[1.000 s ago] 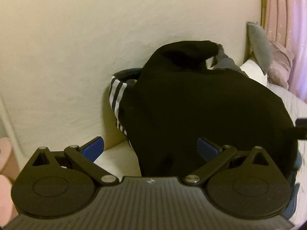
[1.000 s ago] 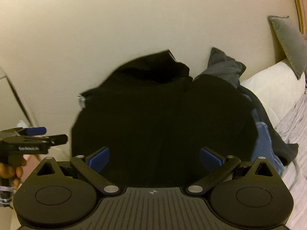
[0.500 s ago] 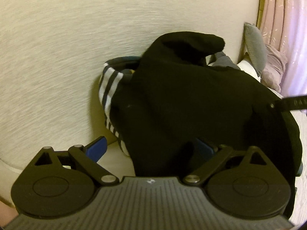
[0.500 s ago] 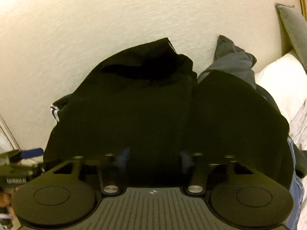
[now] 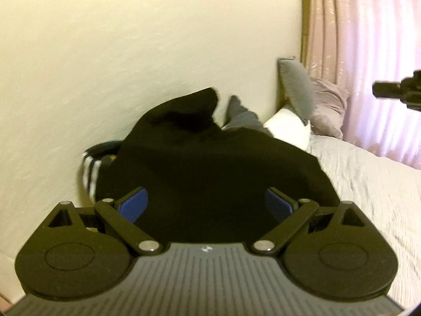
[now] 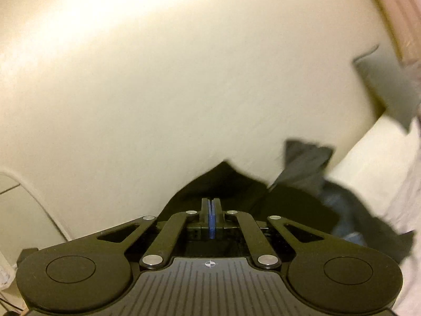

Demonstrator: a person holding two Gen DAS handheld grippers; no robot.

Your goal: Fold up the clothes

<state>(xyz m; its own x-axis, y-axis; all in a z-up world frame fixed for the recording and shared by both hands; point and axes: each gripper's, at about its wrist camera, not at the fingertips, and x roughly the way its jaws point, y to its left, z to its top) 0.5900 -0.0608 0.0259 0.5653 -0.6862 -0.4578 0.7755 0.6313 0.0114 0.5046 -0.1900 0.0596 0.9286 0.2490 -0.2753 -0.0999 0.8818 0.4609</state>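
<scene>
A black garment (image 5: 210, 163) lies heaped on a pile of clothes against the cream wall; it also shows in the right wrist view (image 6: 223, 184). My left gripper (image 5: 205, 205) is open, its blue pads (image 5: 133, 205) spread just in front of the black garment, holding nothing. My right gripper (image 6: 210, 213) is shut, blue pads pressed together, raised above the pile; nothing shows between the pads. The right gripper's tip also shows in the left wrist view (image 5: 400, 92) at the far right, up in the air.
A striped black-and-white garment (image 5: 90, 168) pokes out at the pile's left. A grey garment (image 6: 302, 163) and blue jeans (image 6: 339, 210) lie to the right. White pillow (image 5: 286, 129), grey cushion (image 5: 297, 89), pale bedspread (image 5: 368, 184), pink curtain (image 5: 368, 39).
My right gripper has shut and risen away from the pile. My left gripper has drawn back from the black garment, still open.
</scene>
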